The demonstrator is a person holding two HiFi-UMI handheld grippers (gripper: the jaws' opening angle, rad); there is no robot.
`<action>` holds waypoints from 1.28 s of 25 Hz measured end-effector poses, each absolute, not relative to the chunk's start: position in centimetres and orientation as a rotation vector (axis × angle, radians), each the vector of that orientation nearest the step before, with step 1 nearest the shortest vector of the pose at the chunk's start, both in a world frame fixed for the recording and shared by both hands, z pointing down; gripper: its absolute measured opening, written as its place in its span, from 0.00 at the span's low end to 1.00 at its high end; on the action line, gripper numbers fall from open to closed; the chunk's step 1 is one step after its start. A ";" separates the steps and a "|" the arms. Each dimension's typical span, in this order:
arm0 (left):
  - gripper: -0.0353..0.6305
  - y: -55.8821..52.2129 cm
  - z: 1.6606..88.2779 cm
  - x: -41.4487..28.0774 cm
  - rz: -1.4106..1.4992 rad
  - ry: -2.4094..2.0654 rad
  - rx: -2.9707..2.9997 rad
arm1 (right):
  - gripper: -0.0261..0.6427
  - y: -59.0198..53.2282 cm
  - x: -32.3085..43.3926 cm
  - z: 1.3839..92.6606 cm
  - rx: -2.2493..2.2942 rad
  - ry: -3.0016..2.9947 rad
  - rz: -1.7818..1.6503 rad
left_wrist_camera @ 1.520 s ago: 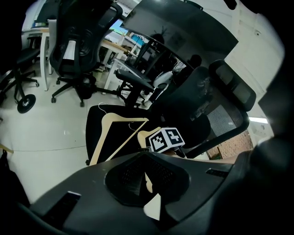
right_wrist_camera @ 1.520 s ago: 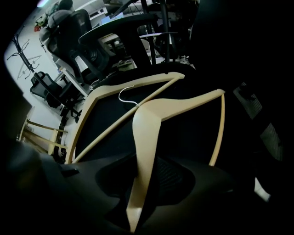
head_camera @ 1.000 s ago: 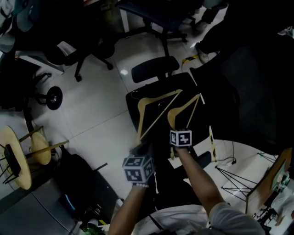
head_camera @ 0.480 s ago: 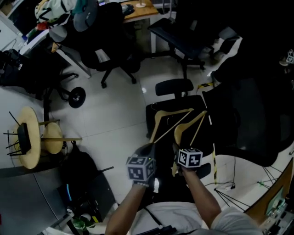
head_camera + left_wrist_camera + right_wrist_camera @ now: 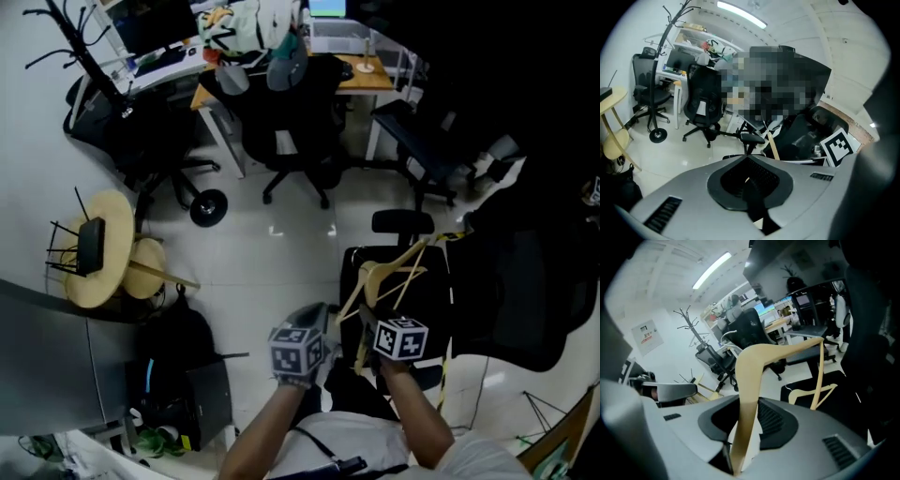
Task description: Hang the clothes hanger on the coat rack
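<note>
While office chairs point(image 5: 291, 122) ring the pale tiled floor point(image 5: 272, 262), your right gripper point(image 5: 740, 432) clamps a wooden hanger point(image 5: 750, 366); your left gripper point(image 5: 751, 190) pinches a second hanger point(image 5: 802, 393).

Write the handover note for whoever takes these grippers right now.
Right gripper: shut on a wooden hanger.
Left gripper: shut, apparently on the second hanger.
Coat rack: far off, upper left in the head view, beside a black office chair.
Done: both hangers are in hand.
Left: carry them to the rack and hang them on it.
</note>
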State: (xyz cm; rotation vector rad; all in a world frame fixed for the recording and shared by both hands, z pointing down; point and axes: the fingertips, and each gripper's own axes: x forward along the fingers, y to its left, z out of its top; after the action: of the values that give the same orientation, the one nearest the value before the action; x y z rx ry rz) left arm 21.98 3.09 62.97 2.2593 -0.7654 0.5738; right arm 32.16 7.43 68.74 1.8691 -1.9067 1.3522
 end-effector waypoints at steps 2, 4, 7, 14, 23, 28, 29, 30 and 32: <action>0.04 2.5 61.8 19.4 0.545 -0.800 2.259 | 0.23 6.1 29.6 66.4 1.838 -1.978 1.306; 0.04 2.0 60.5 16.5 0.516 -0.832 2.258 | 0.23 5.1 26.5 64.2 1.797 -2.037 1.265; 0.04 0.7 57.8 11.7 0.467 -0.898 2.284 | 0.23 3.4 21.8 61.2 1.740 -2.119 1.208; 0.04 -2.7 52.4 1.1 0.339 -1.076 2.319 | 0.23 -0.7 11.0 55.6 1.585 -2.324 1.118; 0.04 -4.1 48.3 -8.1 0.217 -1.213 2.324 | 0.23 -3.7 1.5 49.0 1.431 -2.519 1.013; 0.04 -5.7 45.9 -10.8 0.154 -1.274 2.332 | 0.23 -5.8 -1.0 45.9 1.391 -2.593 0.960; 0.04 -6.0 45.4 -11.2 0.145 -1.282 2.335 | 0.23 -6.3 -1.4 45.6 1.378 -2.604 0.957; 0.04 -6.4 45.1 -11.5 0.140 -1.291 2.339 | 0.23 -6.8 -1.8 45.5 1.364 -2.612 0.957; 0.04 -7.2 44.4 -12.2 0.131 -1.304 2.346 | 0.23 -7.8 -2.6 45.6 1.337 -2.623 0.954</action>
State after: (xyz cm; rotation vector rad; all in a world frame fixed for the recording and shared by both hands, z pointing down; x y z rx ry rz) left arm -12.20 -7.20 44.40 2.3458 -1.3043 0.1305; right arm -2.57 -7.81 45.64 1.3367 -2.6231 0.9538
